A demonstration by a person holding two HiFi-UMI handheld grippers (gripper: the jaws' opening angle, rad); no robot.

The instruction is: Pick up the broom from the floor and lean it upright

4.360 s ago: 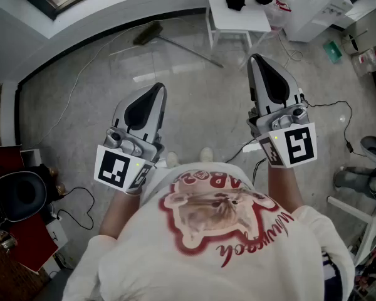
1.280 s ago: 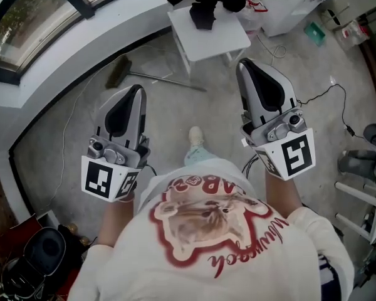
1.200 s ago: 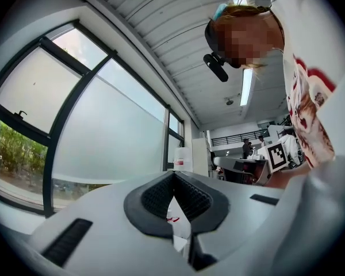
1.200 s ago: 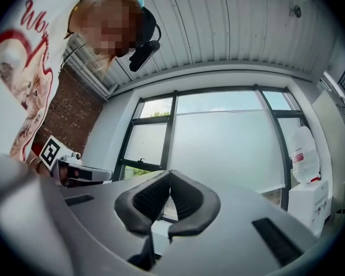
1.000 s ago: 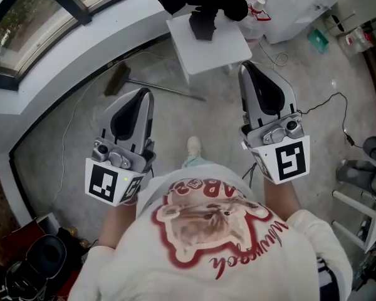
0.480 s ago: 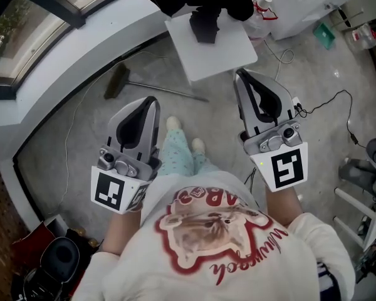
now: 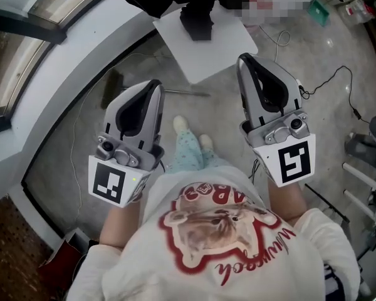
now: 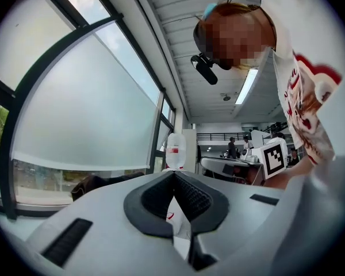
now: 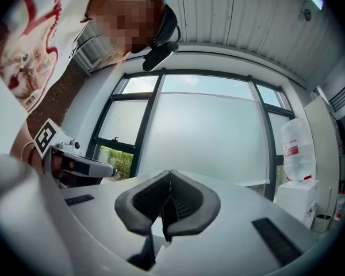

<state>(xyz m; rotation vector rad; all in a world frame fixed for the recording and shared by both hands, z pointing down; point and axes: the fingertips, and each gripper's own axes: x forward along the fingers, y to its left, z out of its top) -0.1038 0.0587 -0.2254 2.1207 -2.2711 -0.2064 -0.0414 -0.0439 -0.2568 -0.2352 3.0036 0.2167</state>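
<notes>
The broom lies flat on the grey floor by the curved wall; in the head view I see its dark bristle head (image 7: 111,88) and part of its thin handle (image 7: 187,93). My left gripper (image 7: 153,85) is held level above the floor, its tip over the handle's middle and hiding that stretch. Its jaws are shut and empty (image 8: 173,173). My right gripper (image 7: 246,60) is further right, beside the white table, also shut with nothing in it (image 9: 170,172). Neither gripper view shows the broom.
A small white table (image 7: 232,46) with a black object (image 7: 197,24) on it stands just beyond the broom handle. The white curved sill (image 7: 62,55) lies to the left. Cables (image 7: 338,74) trail on the floor at right. The person's feet (image 7: 182,125) are between the grippers.
The person has stepped toward the broom; both grippers have moved forward and a little lower, still shut. The left gripper now overlaps the broom handle in the head view.
</notes>
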